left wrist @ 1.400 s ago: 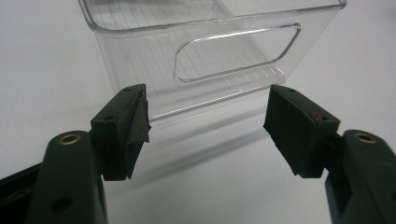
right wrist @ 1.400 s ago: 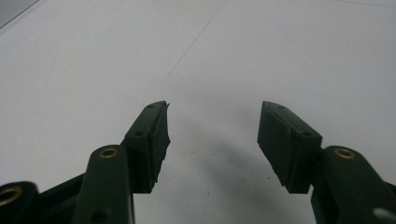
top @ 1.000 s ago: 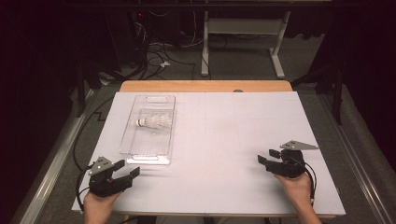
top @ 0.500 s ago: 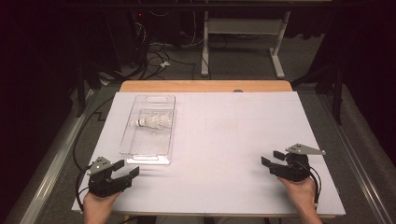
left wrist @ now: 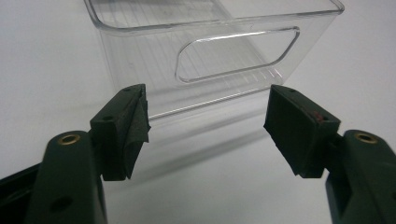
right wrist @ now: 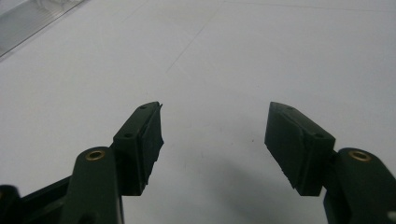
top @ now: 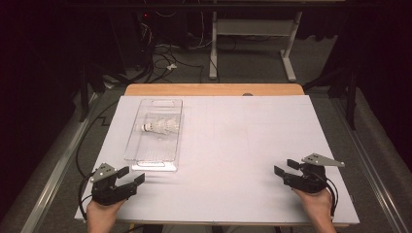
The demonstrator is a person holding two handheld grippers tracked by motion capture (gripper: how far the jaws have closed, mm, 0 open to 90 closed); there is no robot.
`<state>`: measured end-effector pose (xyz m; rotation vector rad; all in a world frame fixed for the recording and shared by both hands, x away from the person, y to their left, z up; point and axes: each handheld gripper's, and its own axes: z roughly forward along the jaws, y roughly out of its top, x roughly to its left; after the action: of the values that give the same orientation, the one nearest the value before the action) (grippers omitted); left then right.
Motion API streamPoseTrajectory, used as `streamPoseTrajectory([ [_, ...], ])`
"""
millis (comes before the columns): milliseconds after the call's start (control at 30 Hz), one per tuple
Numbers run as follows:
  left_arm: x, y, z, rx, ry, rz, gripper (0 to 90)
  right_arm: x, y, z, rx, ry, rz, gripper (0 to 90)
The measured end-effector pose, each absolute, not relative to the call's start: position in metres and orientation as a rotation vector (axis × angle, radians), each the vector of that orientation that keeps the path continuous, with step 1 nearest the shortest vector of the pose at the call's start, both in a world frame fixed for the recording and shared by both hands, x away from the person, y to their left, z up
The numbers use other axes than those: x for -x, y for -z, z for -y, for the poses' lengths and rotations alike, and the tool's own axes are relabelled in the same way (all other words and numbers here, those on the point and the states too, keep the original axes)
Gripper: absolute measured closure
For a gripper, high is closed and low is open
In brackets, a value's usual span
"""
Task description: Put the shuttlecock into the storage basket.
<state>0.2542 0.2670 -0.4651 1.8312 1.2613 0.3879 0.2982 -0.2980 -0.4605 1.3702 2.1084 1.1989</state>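
Resting low at the near edge of the table, our two grippers sit well apart, one at each near corner. Our left gripper (top: pixel 127 178) has matte black jaws with flat, slightly ragged pads, and they stand wide apart with nothing between them. Our right gripper (top: pixel 285 168) looks the same, topped by its grey three-cornered plate; its jaws have just been opening further and stand wide apart over bare table, holding nothing.

We work on a smooth white sheet (top: pixel 243 145) that covers most of the table, with a strip of pale wood (top: pixel 214 89) showing along the far edge.

Just ahead of our left gripper lies a clear plastic tray (top: pixel 154 164), long and rectangular with rounded corners, a ribbed floor and a slot handle cut into its near end wall (left wrist: pixel 236 53). We see that wall right in front of the left jaws, near but not touching. Inside the tray, toward its far half, a white shuttlecock (top: pixel 160 127) lies on its side, cork tip pointing left.

From our right gripper the tray is far off to the left, with wide open sheet between. Beyond the table's side edges we see dark floor and cables.
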Motion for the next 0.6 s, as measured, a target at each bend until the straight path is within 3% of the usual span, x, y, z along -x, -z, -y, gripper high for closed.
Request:
streamPoseTrajectory([
  [600, -0.2557, 0.4655, -0.2667, -1.836, -0.377, -1.257, 31.1, -0.2920, 0.4593, 0.2999, -1.355, -1.221, -2.056, 32.0],
])
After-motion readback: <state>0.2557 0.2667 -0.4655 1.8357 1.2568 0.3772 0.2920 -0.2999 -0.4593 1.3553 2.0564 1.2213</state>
